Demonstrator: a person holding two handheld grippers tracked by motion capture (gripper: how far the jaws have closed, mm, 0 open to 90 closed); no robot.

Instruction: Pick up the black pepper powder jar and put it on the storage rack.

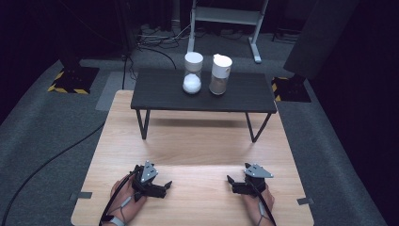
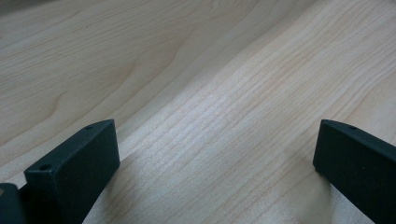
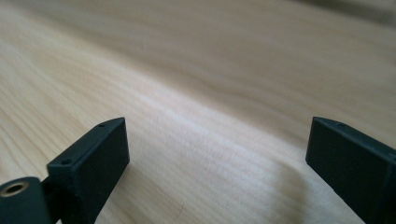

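Note:
My left gripper (image 1: 165,187) rests low on the light wooden table (image 1: 197,146) near its front edge. Its jaws stand wide apart, with bare wood between them (image 2: 215,154). My right gripper (image 1: 231,182) sits opposite it at the front right, open as well, and nothing lies between its jaws (image 3: 217,149). The two grippers point toward each other. A hand holds each one from below.
A small dark bench (image 1: 160,94) on thin legs stands across the back of the table. On it stand two clear jars with white lids: one with white powder (image 1: 193,73), one with brownish contents (image 1: 220,74). Cables and a metal stand lie on the floor behind.

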